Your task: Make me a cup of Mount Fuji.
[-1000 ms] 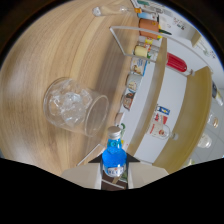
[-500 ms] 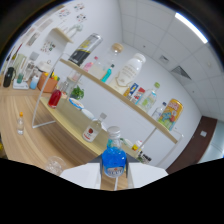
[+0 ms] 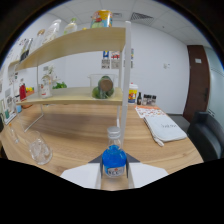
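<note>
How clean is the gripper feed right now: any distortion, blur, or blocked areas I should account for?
Gripper view: strong fisheye, so the shelf and its post bow; a dark round border frames everything; the fingers' housing blacks out the bottom; the blue bottle held in the gripper is fairly sharp, the glass soft, lighting even.

A blue bottle (image 3: pixel 114 161) with a clear cap sits over a light wood-grain tabletop (image 3: pixel 80 135), near a clear glass (image 3: pixel 40 151), white wall (image 3: pixel 155 65) and dark brown door (image 3: pixel 198 80).
</note>
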{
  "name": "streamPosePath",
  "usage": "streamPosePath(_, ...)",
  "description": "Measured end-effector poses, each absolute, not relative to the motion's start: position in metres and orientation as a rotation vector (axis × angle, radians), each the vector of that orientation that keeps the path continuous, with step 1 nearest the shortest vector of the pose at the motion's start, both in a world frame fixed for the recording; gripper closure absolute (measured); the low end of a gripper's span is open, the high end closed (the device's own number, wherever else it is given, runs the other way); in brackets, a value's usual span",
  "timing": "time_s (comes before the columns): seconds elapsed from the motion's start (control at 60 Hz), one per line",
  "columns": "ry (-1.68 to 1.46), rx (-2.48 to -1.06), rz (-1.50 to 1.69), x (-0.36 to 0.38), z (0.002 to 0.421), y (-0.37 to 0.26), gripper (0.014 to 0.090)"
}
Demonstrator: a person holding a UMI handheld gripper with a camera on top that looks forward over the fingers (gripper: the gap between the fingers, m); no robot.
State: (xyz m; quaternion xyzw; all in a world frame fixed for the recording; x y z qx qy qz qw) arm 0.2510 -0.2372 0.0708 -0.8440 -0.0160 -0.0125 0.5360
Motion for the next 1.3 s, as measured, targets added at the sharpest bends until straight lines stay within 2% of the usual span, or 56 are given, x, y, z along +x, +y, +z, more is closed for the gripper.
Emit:
streamPosePath(0.2,-0.001,-2.092,0.017,0.268,0.031,-0.233,0.0689)
streamPosePath(0.733,0.048,-2.178,-0.012,0.272,0.017,-0.246,0.0669)
streamPosePath(0.833,0.084,-2.17,-0.055,0.275,0.022,-0.252,0.0532)
streamPosePath(0.917,0.104,-2.155,-0.07,0.271,0.038,-0.26,0.028)
streamPosePath(0.983,0.132,-2.134,-0.106,0.269,0.06,-0.267,0.0193)
streamPosePath(1.167,0.2,-2.063,-0.137,0.225,0.138,-0.285,0.0195)
streamPosePath(1.3,0.199,-2.061,-0.088,0.162,0.168,-0.288,0.0193)
